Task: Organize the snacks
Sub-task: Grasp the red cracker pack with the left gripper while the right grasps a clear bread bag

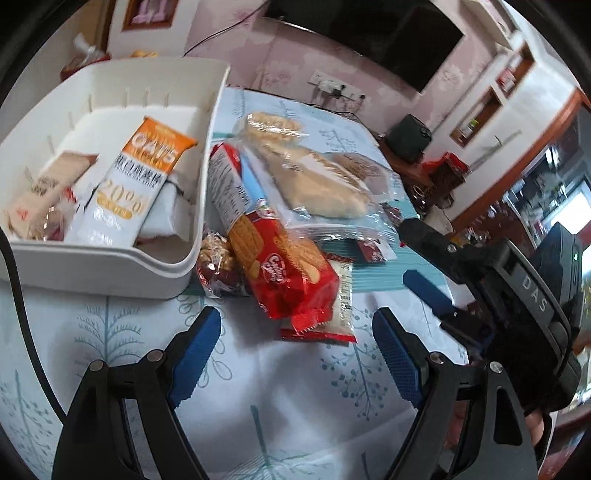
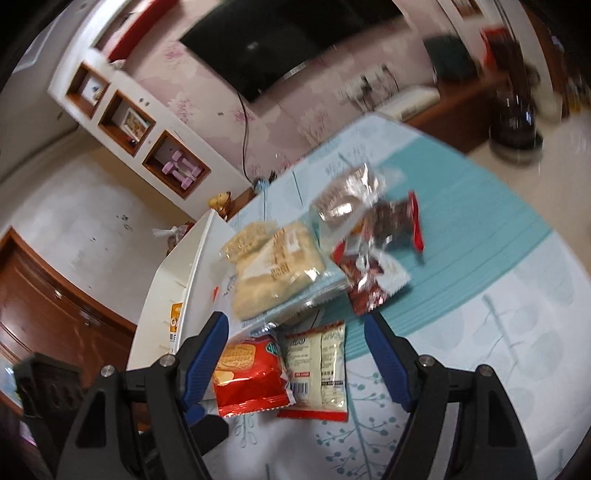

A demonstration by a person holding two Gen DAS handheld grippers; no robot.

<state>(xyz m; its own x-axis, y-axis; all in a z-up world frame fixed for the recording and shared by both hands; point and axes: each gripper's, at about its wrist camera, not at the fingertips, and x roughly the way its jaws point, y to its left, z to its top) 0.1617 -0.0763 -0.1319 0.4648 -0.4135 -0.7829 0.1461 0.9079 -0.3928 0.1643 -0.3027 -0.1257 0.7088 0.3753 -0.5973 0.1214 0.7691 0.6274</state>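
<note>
A white bin (image 1: 110, 273) at the left holds an orange-and-white oats bar (image 1: 125, 184) and other packets. Beside it lies a pile of snacks: a red biscuit pack (image 1: 288, 273), a clear bag of pale pastry (image 1: 314, 181), a white-and-red packet (image 1: 343, 302). My left gripper (image 1: 295, 343) is open and empty, just short of the red pack. My right gripper (image 2: 295, 343) is open and empty above the red biscuit pack (image 2: 251, 373) and the white packet (image 2: 317, 369). It also shows in the left wrist view (image 1: 413, 251) at the right of the pile.
A tablecloth (image 1: 258, 406) with a tree print covers the table. Small dark red wrappers (image 2: 376, 258) lie on its teal part. A TV (image 1: 388, 33) hangs on the pink wall behind. Shelves and a wooden door (image 2: 44, 302) stand at the left in the right wrist view.
</note>
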